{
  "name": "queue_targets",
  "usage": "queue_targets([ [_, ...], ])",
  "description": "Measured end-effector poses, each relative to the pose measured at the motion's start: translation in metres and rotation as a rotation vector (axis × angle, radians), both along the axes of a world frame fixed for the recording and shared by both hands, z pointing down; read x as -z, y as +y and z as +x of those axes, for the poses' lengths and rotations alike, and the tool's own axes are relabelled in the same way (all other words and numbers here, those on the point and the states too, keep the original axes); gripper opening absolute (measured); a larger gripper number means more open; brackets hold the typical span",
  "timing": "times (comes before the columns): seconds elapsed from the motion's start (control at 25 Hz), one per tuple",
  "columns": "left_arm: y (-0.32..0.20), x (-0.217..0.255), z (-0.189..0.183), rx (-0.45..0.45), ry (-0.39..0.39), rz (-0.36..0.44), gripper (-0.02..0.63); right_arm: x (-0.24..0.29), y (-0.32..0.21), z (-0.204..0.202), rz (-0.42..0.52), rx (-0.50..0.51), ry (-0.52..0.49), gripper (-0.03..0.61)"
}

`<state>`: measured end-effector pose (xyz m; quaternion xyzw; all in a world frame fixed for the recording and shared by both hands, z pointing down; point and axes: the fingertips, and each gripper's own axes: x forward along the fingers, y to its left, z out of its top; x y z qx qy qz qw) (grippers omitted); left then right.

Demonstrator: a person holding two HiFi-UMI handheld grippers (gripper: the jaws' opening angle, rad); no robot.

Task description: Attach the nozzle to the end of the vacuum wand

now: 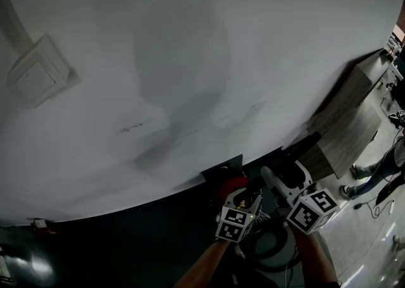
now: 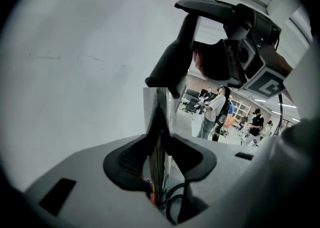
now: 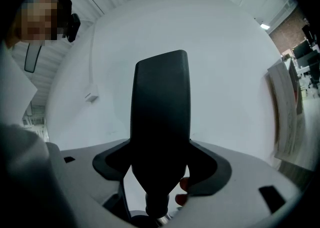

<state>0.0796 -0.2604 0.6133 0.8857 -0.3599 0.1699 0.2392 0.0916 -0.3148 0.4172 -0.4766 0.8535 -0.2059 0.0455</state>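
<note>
My left gripper [image 2: 159, 147] is shut on a shiny silver vacuum wand [image 2: 159, 117] that stands upright between its pads. The black crevice nozzle [image 2: 181, 46] hangs just over the wand's top end, its lower mouth at the wand's tip. Whether the two touch I cannot tell. My right gripper [image 3: 160, 157] is shut on that nozzle [image 3: 160, 117], which fills the space between its jaws. In the head view both grippers, left [image 1: 243, 201] and right [image 1: 285, 182], sit close together near the bottom, with the nozzle [image 1: 304, 144] pointing up and to the right. A red vacuum part [image 1: 233, 187] shows by the left gripper.
A white wall [image 1: 190, 59] fills most of the head view, with a switch box [image 1: 39, 78] at the left. A wooden cabinet [image 1: 354, 122] stands at the right. A black hose [image 1: 272, 249] coils below the grippers. People [image 2: 212, 111] stand in the room behind.
</note>
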Motion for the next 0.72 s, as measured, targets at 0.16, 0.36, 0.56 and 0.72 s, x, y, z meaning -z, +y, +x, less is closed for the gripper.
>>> queue_targets([
  [0.16, 0.003, 0.002, 0.003, -0.001, -0.013, 0.004, 0.150, 0.004, 0.002, -0.009, 0.019, 0.026, 0.060, 0.322],
  [0.36, 0.004, 0.001, 0.003, 0.001, -0.033, 0.007, 0.152, 0.008, 0.006, -0.028, 0.064, 0.086, 0.164, 0.321],
  [0.56, 0.006, -0.001, 0.003, 0.005, -0.049, 0.014, 0.152, 0.012, 0.016, -0.053, 0.131, 0.169, 0.321, 0.321],
  [0.72, 0.006, 0.000, 0.002, 0.003, -0.056, 0.012, 0.152, 0.012, 0.020, -0.064, 0.155, 0.198, 0.378, 0.321],
])
